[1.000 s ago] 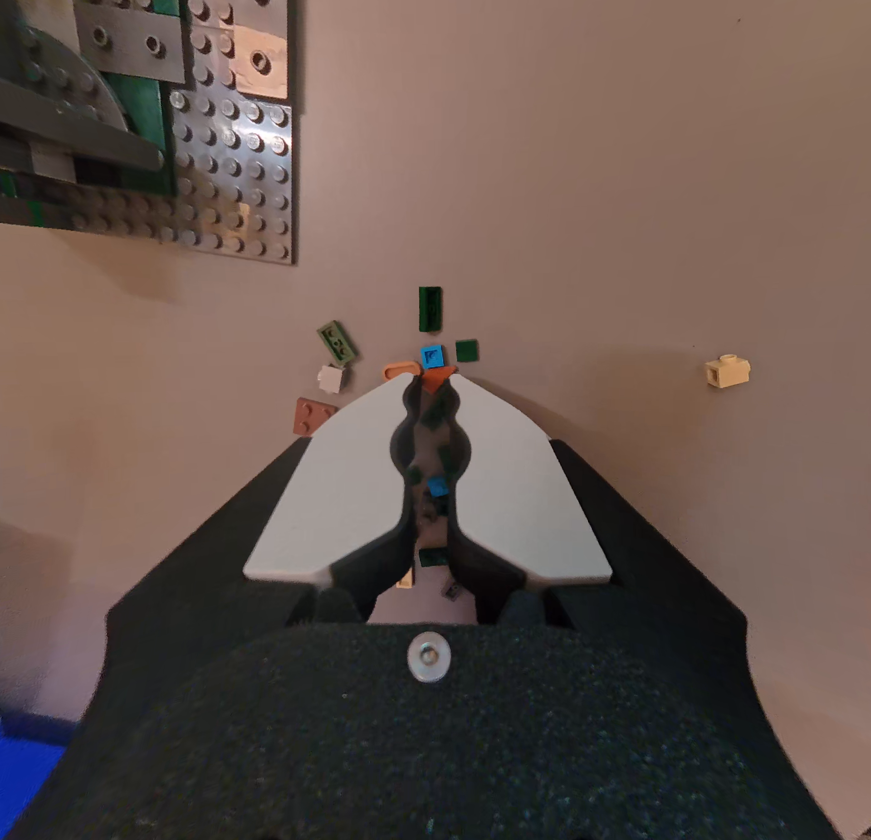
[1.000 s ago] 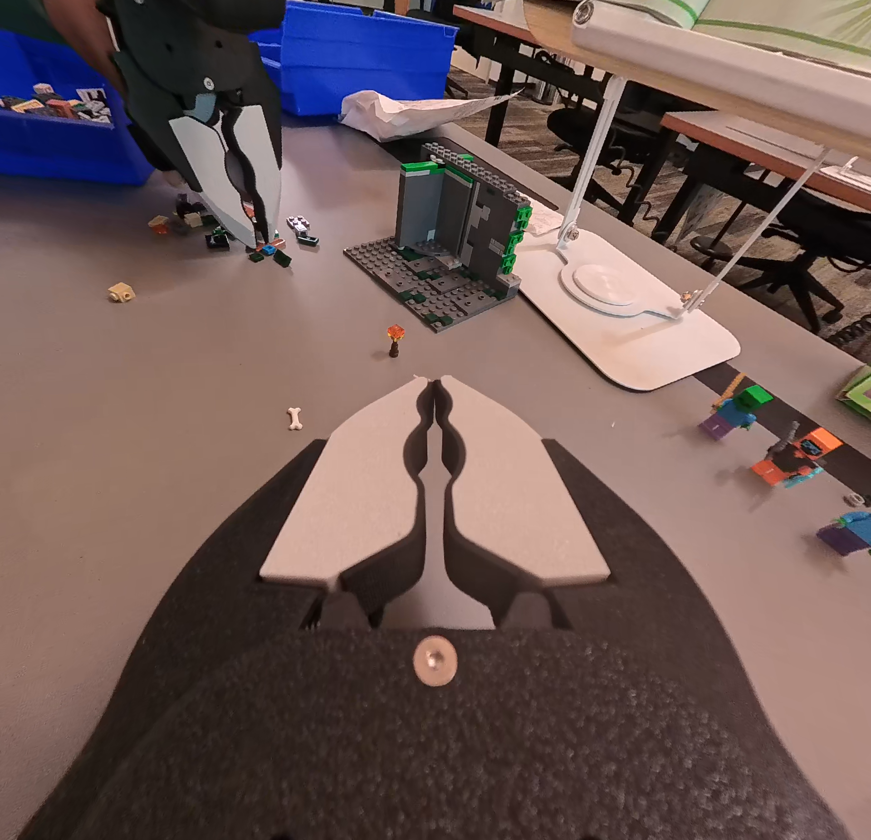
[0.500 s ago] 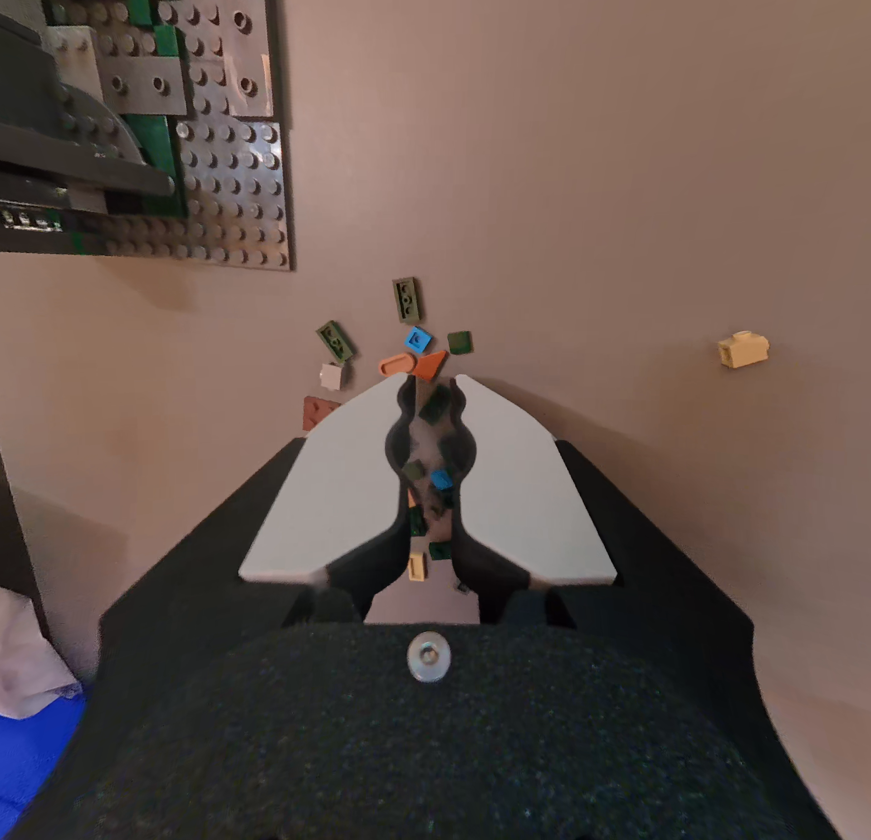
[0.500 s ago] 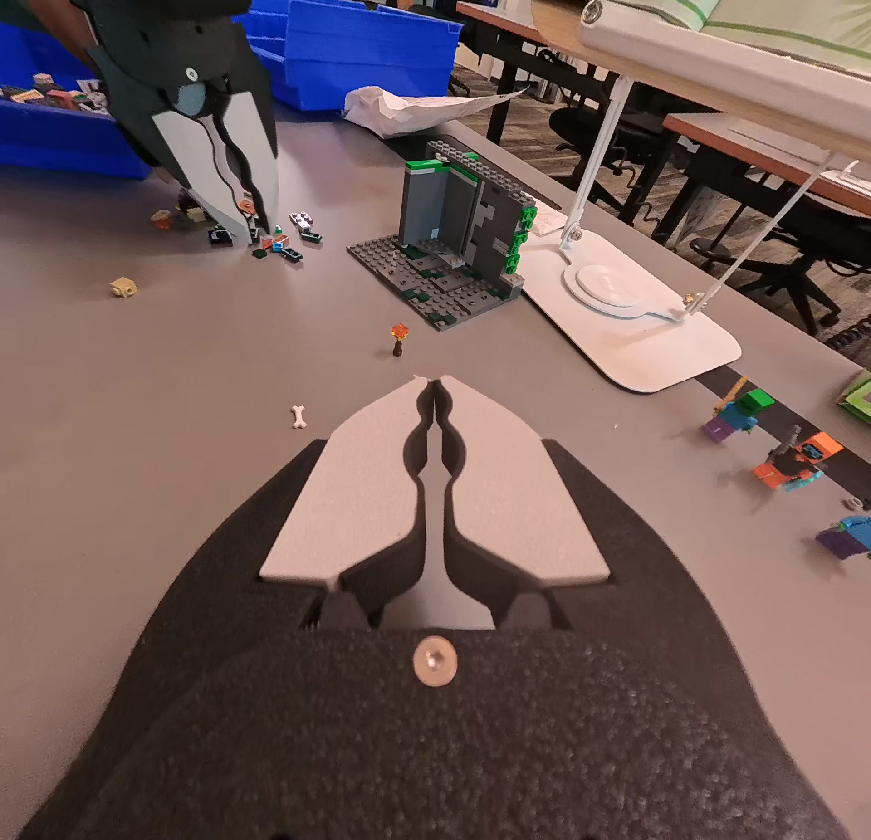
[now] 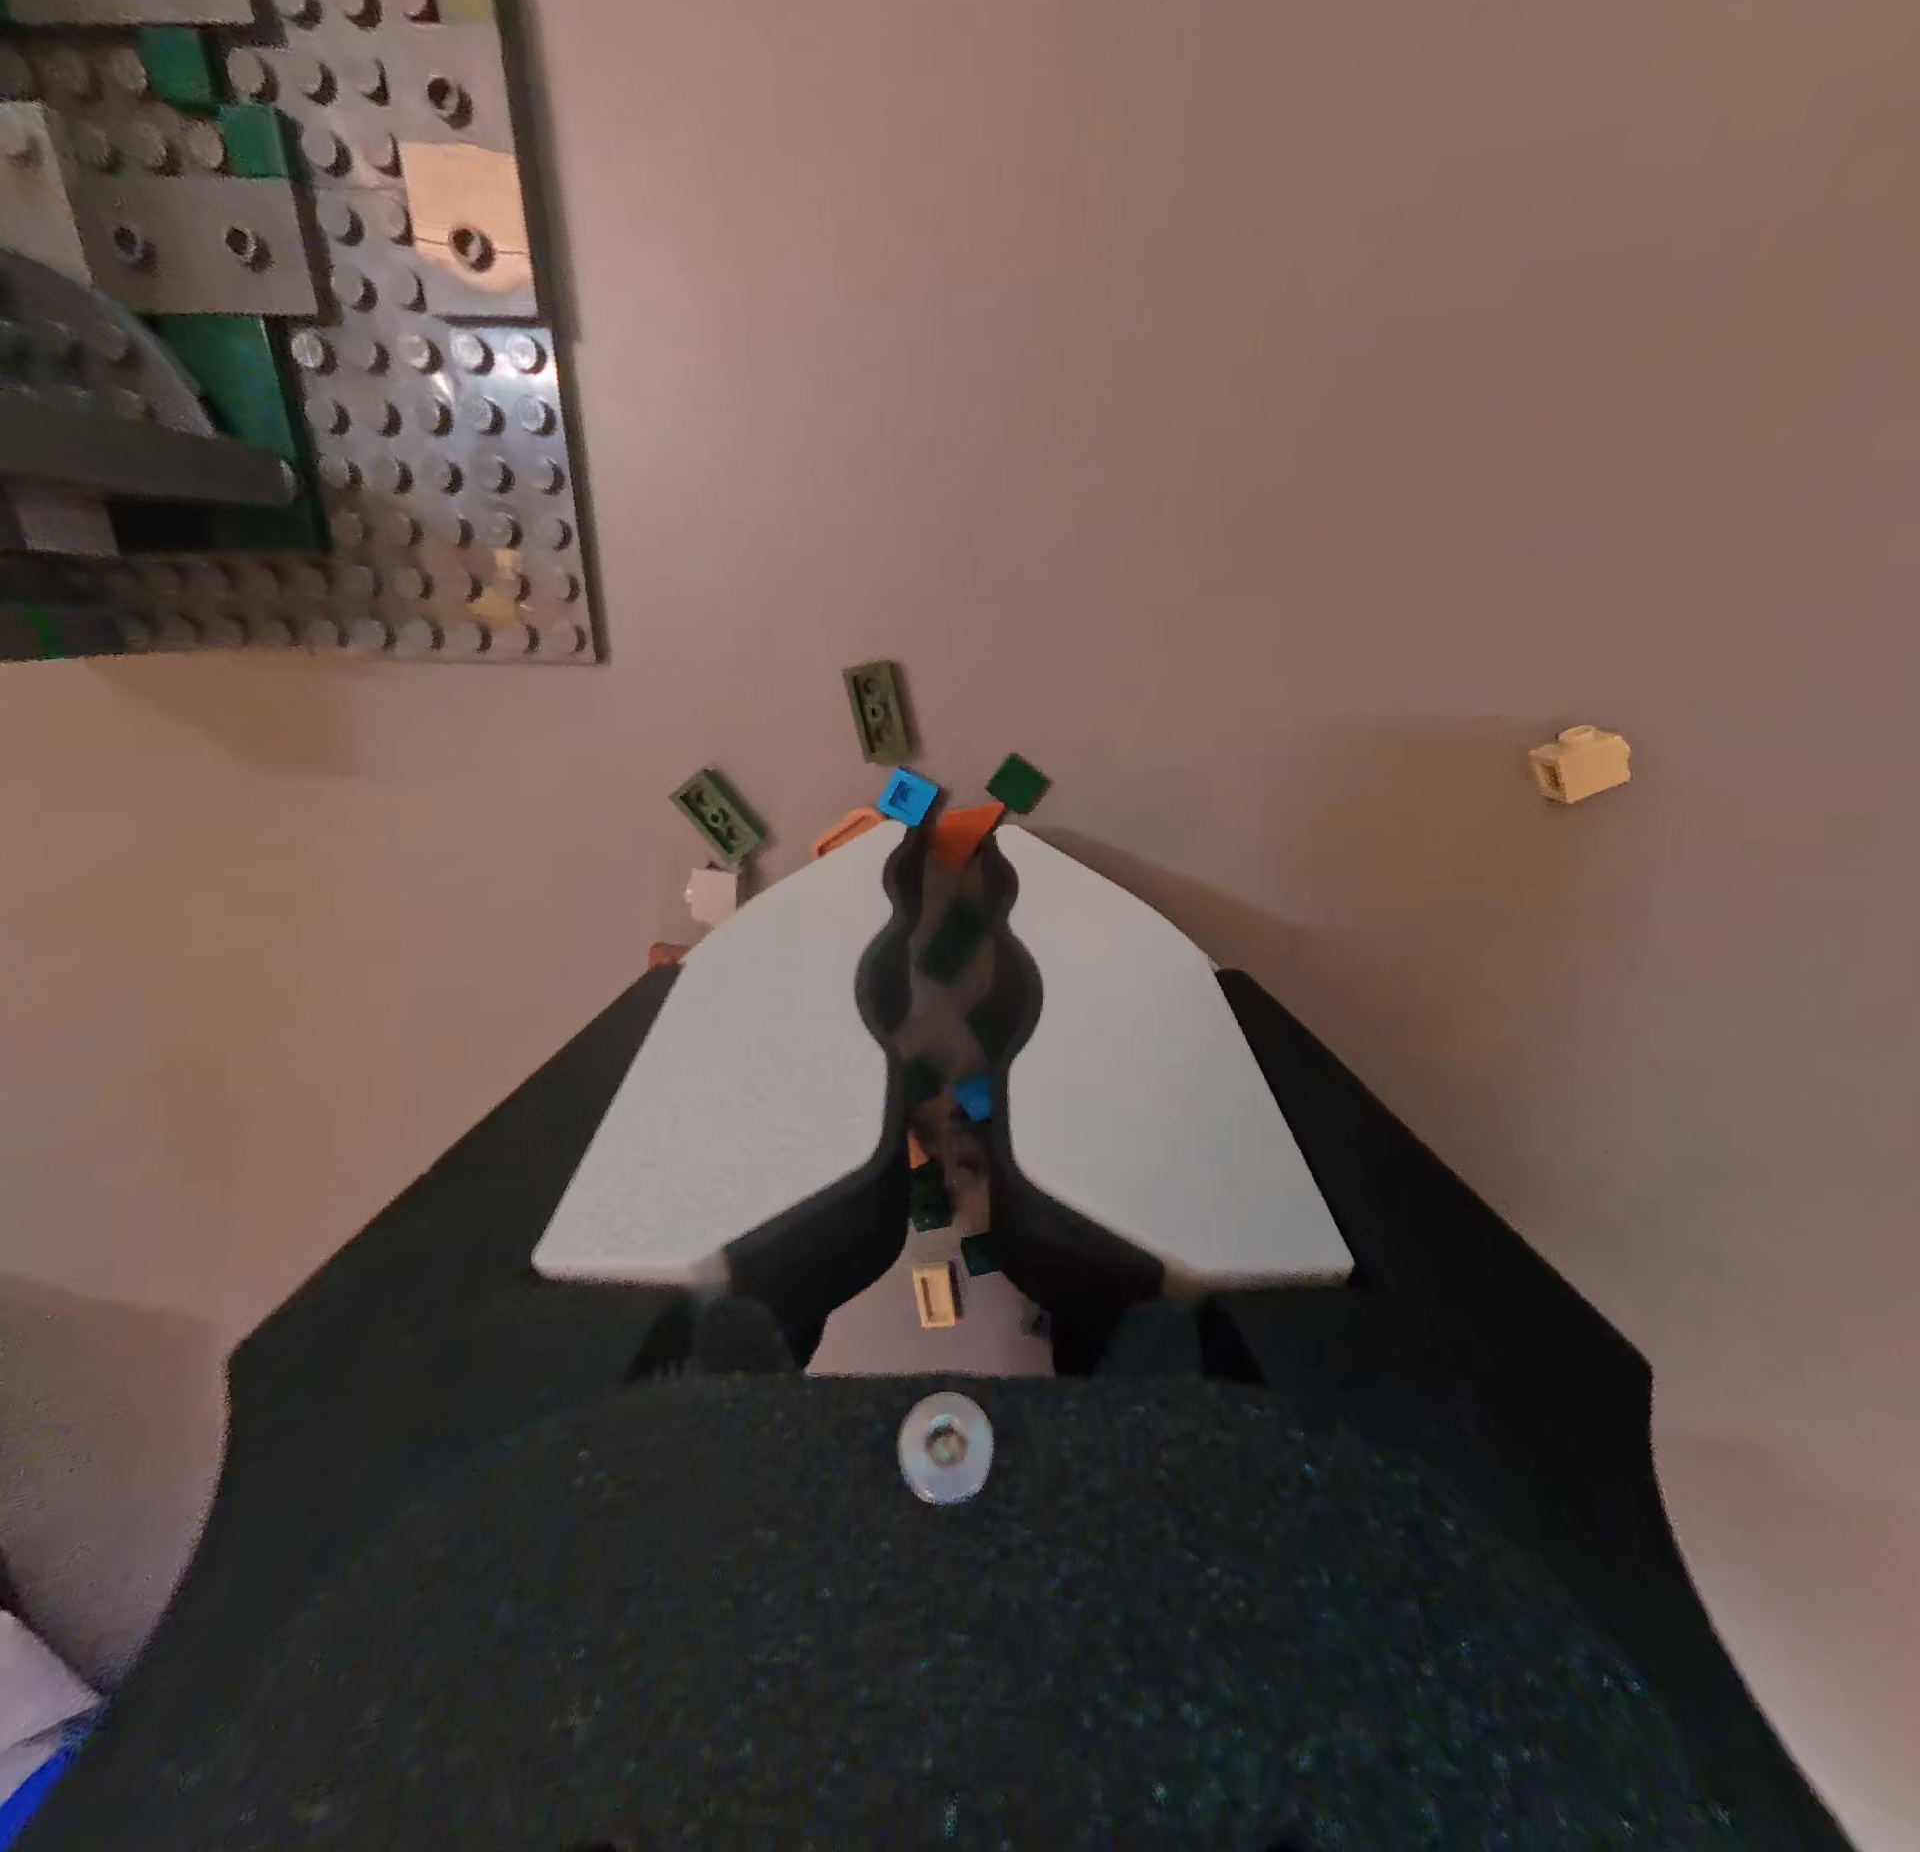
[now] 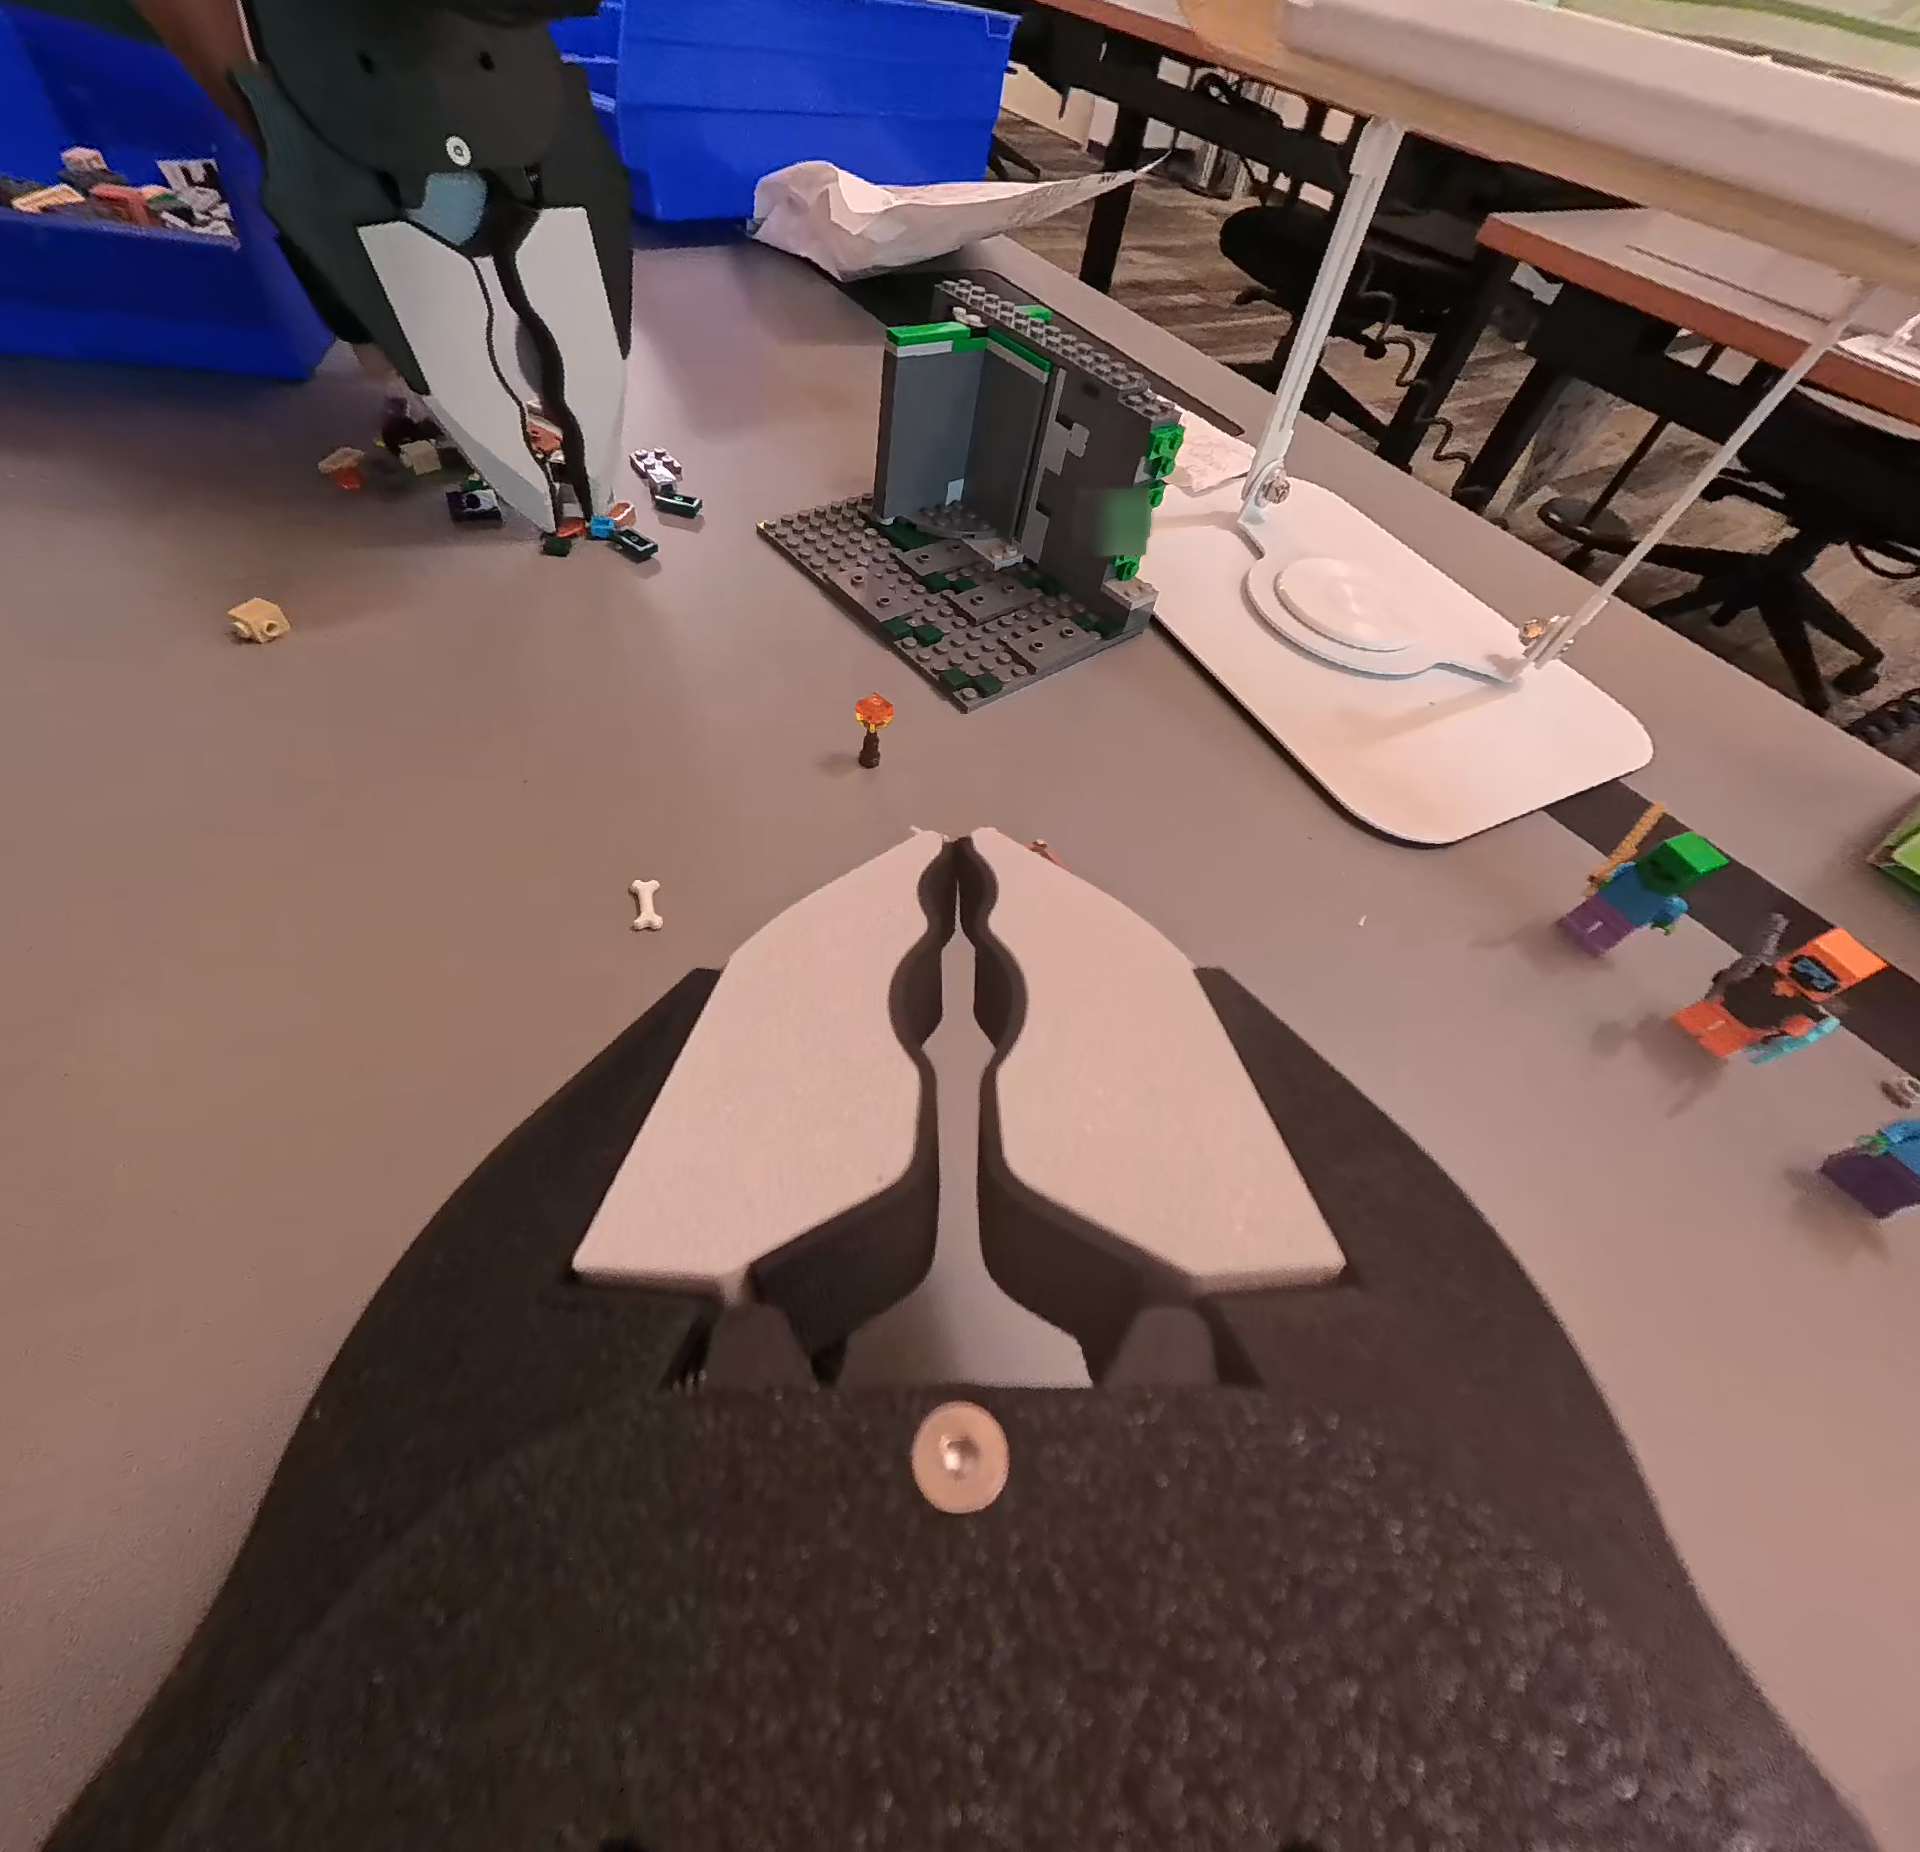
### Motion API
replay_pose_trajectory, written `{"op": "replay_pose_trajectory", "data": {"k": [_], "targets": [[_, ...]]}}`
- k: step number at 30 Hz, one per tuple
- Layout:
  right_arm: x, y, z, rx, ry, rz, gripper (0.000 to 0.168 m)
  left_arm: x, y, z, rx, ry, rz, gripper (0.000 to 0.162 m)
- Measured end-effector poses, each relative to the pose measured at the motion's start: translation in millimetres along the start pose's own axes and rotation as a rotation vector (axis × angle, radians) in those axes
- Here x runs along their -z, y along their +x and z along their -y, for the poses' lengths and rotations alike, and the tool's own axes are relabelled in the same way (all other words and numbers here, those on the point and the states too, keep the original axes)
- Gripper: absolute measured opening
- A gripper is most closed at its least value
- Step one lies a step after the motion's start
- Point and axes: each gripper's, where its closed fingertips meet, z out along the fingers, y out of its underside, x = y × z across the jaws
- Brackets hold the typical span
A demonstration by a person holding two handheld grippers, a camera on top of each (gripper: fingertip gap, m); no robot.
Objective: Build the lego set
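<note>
My left gripper (image 5: 951,838) points straight down at a scatter of small pieces, its tips on the table. The jaws stand narrowly apart with an orange wedge piece (image 5: 966,832) between the tips. A blue tile (image 5: 909,796) and a dark green tile (image 5: 1016,782) lie just beyond. The left gripper also shows in the right wrist view (image 6: 566,514). My right gripper (image 6: 956,842) is shut and empty, low over the table. The grey build (image 6: 1018,472) stands on its dark baseplate (image 6: 883,597), which also shows in the left wrist view (image 5: 447,452).
Two olive plates (image 5: 878,711) and a tan brick (image 5: 1579,763) lie near the left gripper. A torch piece (image 6: 873,727) and a white bone (image 6: 646,903) lie ahead of the right gripper. Blue bins (image 6: 779,67), a white lamp base (image 6: 1403,680) and minifigures (image 6: 1777,1002) stand around. Across from one pair of fingers to the other is roughly 25 cm. The left tips stand about 15 cm off the grey build (image 6: 1018,472).
My left gripper opened a little and lifted off the pile, then came back down with its tips around the orange wedge. My right gripper has hardly moved.
</note>
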Motion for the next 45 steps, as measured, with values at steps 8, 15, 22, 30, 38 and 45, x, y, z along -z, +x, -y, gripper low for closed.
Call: {"op": "replay_pose_trajectory", "data": {"k": [8,15,22,30,38,45], "targets": [[-1,1,-1,0.003,-0.004,0.0,0.0,0,1,1,-0.021,-0.021,-0.009,0.009],[0,2,1,0.006,0.0,-0.007,0.0,13,8,10,-0.031,0.026,0.053,0.008],[4,-1,10,0.055,0.015,-0.025,0.0,21,24,61,-0.082,0.117,0.102,0.008],[8,-1,16,0.061,0.038,-0.042,0.0,7,40,119,-0.06,0.162,0.101,0.008],[12,3,23,0.003,0.079,-0.029,0.0,-4,45,170,0.01,0.207,0.062,0.008],[14,7,26,-0.002,0.086,-0.032,0.0,-28,46,186,-0.026,0.143,0.004,0.008]]}}
